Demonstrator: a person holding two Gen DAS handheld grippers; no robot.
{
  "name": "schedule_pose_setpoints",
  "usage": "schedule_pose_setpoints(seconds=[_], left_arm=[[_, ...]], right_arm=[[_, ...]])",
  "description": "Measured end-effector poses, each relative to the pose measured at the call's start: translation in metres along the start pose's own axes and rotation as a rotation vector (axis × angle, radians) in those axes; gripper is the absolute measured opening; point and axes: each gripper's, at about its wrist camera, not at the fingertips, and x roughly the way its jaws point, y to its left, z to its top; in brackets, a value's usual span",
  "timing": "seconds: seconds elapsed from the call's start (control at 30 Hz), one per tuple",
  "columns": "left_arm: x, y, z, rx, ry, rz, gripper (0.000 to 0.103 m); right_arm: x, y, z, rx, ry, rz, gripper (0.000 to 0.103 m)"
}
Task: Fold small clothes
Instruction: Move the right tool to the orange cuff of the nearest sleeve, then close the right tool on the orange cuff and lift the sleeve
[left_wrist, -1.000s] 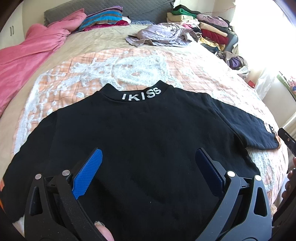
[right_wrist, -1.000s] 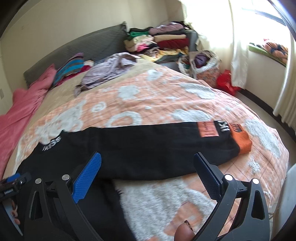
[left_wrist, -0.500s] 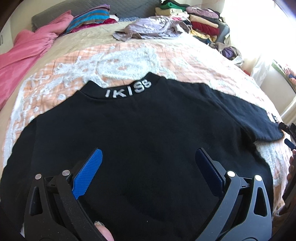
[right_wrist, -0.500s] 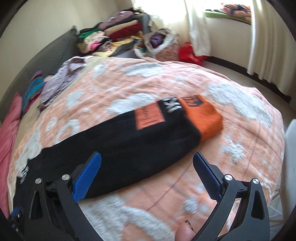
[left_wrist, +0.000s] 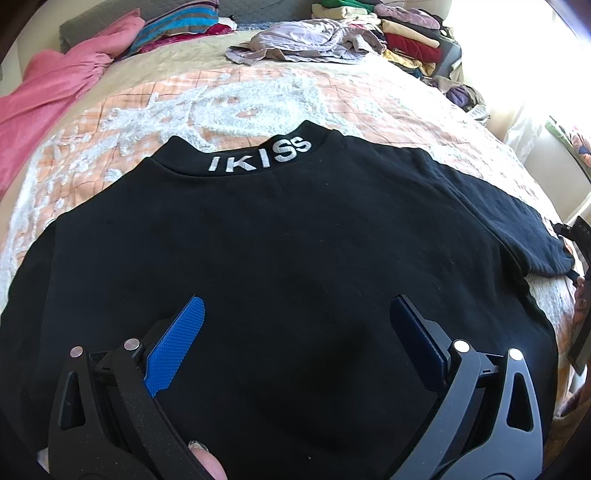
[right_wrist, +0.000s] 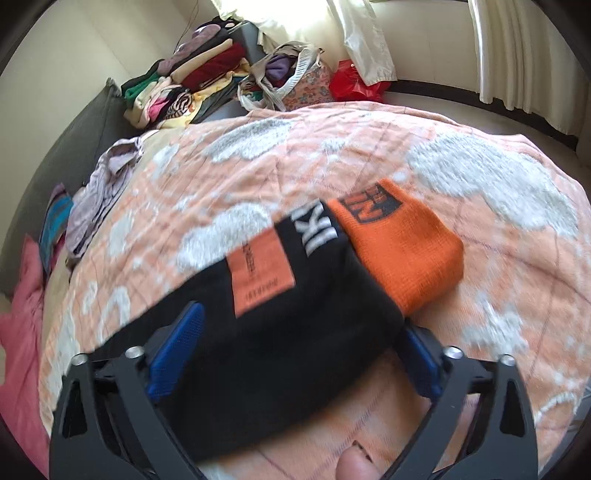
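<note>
- While hovering over the black sweatshirt (left_wrist: 295, 266) spread flat on the bed (left_wrist: 229, 92), left gripper (left_wrist: 295, 321) spread wide, grasping nothing.
- Right gripper (right_wrist: 299, 339) closing, jaws flanking the sleeve (right_wrist: 295, 332) near its orange cuff (right_wrist: 402, 247), pads not yet pressing.

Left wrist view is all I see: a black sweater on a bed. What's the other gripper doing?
Observer: The right gripper straddles the sleeve near its end; its jaws are closing with the sleeve between them.
Operator: What colour is the sleeve's end?
Observer: There's an orange cuff, lying on the bedspread beyond the gripper.
Operator: Anything else on that sleeve?
Observer: An orange patch, just before the cuff.
</note>
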Motion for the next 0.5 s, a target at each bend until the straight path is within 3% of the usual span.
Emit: schedule_pose_setpoints(seconds=[0.1,0.2,0.5], left_arm=[[-0.001,0.004,0.002,-0.007,-0.002,0.003,0.095],[-0.003,0.009,0.004,-0.028,0.001,-0.004,0.095],[-0.023,0.026,0.011,-0.083,-0.017,-0.015,0.095]], right_arm=[[0.005,0.0,0.012,0.034,-0.009,0.004,0.044],[0.004,0.004,0.016,0.033,-0.032,0.087,0.026],[-0.033,0.052,0.006,-0.131,-0.097,0.346,0.02]])
